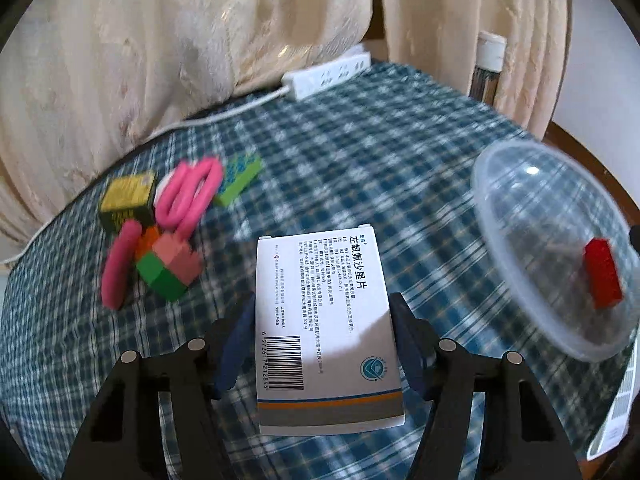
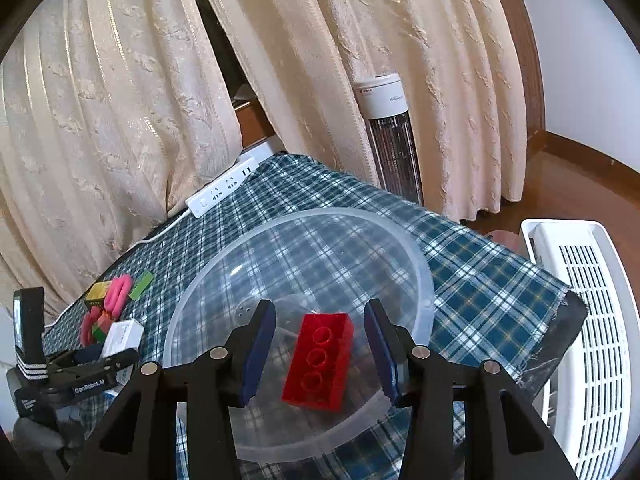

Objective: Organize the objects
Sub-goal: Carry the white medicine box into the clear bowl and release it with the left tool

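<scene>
- Where our left gripper (image 1: 324, 340) closes on the white medicine box (image 1: 324, 320), the box's near end hides the cloth beneath.
- Our right gripper (image 2: 320, 344) stands open around the red brick (image 2: 318, 360) in the clear bowl (image 2: 416, 264), not touching.
- Beyond, the blurred toy pile (image 1: 160, 220) lies left; open checked tablecloth (image 1: 360, 160) runs to the power strip (image 1: 326, 72).

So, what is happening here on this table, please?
A person is tidying small objects with two handheld grippers. The left gripper has a white medicine box between its fingers. The right gripper hangs open over a clear plastic bowl, which already contains a red building brick. Pink scissors and other bricks wait on the checked cloth.
</scene>
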A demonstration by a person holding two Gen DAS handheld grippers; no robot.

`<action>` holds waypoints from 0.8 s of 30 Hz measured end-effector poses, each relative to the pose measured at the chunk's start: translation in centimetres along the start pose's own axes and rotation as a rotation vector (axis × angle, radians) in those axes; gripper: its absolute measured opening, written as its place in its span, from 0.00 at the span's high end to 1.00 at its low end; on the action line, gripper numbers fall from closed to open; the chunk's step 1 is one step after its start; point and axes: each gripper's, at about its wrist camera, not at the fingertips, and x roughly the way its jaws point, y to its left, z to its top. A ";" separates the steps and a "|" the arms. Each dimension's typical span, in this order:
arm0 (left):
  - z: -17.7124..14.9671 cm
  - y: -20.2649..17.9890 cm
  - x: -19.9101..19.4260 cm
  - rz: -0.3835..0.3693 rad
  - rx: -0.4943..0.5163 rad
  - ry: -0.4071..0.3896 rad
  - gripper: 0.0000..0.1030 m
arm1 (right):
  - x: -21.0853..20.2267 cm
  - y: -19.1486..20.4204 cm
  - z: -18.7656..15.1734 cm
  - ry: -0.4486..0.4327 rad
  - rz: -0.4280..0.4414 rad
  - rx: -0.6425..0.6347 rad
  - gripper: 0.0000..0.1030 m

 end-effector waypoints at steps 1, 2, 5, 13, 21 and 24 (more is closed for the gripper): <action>0.4 -0.4 -0.4 -0.007 0.008 -0.013 0.36 | -0.1 -0.1 0.1 -0.002 -0.001 0.001 0.52; 0.8 -0.8 -0.7 -0.013 0.015 -0.024 0.36 | -0.2 -0.2 0.1 -0.004 -0.002 0.000 0.52; 2.1 -2.5 -1.5 -0.041 0.045 -0.056 0.36 | -0.6 -0.4 0.2 -0.013 -0.010 -0.005 0.52; 4.4 -7.7 -2.1 -0.132 0.133 -0.084 0.36 | -0.7 -1.1 0.1 -0.013 -0.017 0.002 0.52; 5.8 -11.2 -1.1 -0.181 0.190 -0.085 0.36 | -0.1 -2.3 0.3 -0.007 -0.030 0.023 0.52; 6.0 -12.0 -0.5 -0.198 0.200 -0.073 0.36 | 0.1 -2.8 0.3 -0.004 -0.037 0.035 0.52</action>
